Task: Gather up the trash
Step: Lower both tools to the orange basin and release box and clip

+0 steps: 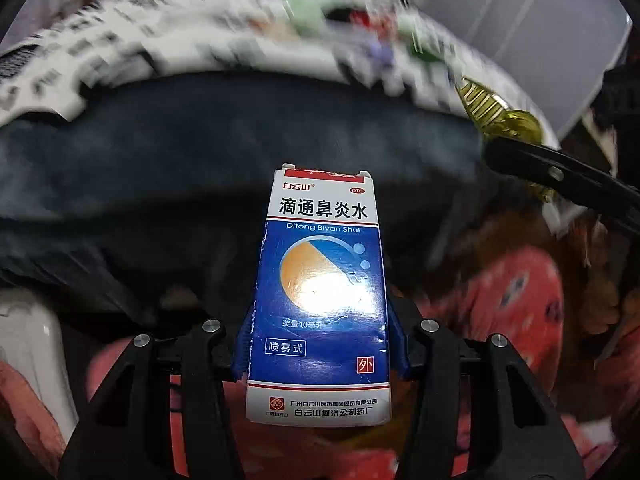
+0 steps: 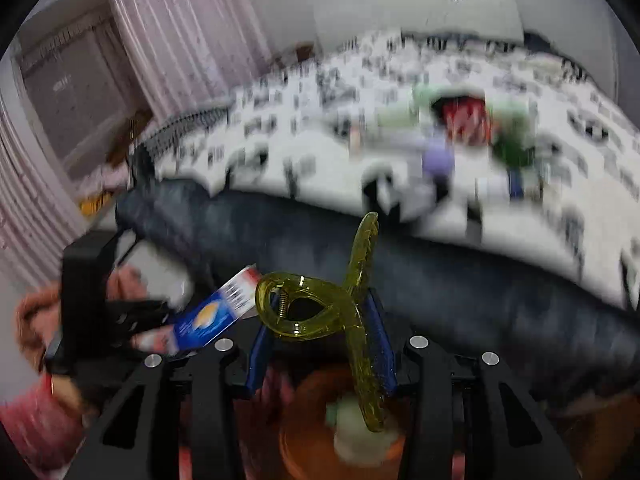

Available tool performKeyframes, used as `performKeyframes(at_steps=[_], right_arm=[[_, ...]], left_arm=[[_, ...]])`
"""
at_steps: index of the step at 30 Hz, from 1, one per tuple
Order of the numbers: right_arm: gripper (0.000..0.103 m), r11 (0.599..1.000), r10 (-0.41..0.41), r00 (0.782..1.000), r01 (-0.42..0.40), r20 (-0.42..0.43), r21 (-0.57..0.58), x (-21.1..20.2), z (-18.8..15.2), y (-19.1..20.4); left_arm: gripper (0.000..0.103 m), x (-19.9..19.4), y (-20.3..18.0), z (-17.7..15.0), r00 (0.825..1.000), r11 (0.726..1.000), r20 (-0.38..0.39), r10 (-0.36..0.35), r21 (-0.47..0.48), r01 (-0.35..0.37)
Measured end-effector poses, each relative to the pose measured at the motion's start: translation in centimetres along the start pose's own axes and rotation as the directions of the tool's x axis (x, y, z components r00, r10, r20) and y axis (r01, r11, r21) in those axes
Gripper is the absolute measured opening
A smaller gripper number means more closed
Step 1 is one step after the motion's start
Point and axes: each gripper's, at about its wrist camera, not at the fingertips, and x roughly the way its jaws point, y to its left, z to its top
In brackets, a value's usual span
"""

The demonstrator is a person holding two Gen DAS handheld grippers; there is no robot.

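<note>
The left gripper (image 1: pixel 320 344) is clamped on a blue and white medicine box (image 1: pixel 320 296), which stands upright between its blue pads and juts out ahead of them. The right gripper (image 2: pixel 320 344) grips a translucent yellow hair claw clip (image 2: pixel 320 312) between its pads. Ahead of both grippers lies a bed (image 2: pixel 360 128) with a black-and-white patterned cover; blurred small items sit on it.

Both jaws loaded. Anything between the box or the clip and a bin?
No bin is identifiable in either view, so the path cannot be judged. The left gripper holds the blue medicine box; the right gripper holds the yellow hair clip. Below both is only blurred red and orange clutter.
</note>
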Motion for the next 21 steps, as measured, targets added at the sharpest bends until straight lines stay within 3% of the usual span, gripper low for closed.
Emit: performKeyframes(at_steps=[3,6,7,10,15,17,21], right_arm=[[0.043,0.999,0.01,0.993,-0.005,-0.12,0.041,1.9,-4.3,-0.9],[0.043,0.994,0.001,0.971,0.026,-0.241,0.109,5.1,-7.9,-2.7],[0.043,0.99,-0.011,0.961,0.049,-0.278,0.129,6.1,-8.8,-3.3],[0.043,0.97,-0.01,0.904,0.112,-0.427,0.216,10.5,-11.8,-5.8],[0.043,0.955,0.025,0.823,0.149,-0.567,0.258,15.5,-14.6,-7.2],[0.043,0.951,0.034,0.802,0.158,-0.596,0.267,16.6,-15.0,-7.8],[0.043,0.947,0.033,0.782,0.174,-0.622,0.27,17.8,-15.7,-8.3]], left_arm=[[0.05,4.6,-1.2,-1.8,0.991,0.999,-0.129,0.02,0.035,-0.015],[0.05,9.7,-1.2,-3.0,0.963,0.999,-0.268,0.031,0.022,-0.026],[0.05,11.3,-1.1,-3.1,0.951,0.999,-0.307,0.034,0.013,-0.032],[0.05,15.8,-0.6,-3.8,0.909,0.998,-0.415,0.048,-0.005,-0.055],[0.05,21.3,-0.3,-5.1,0.835,0.993,-0.54,0.102,0.009,-0.116],[0.05,22.5,-0.5,-5.1,0.822,0.992,-0.558,0.113,0.015,-0.125],[0.05,24.7,-0.9,-5.1,0.803,0.986,-0.576,0.149,0.031,-0.161]])
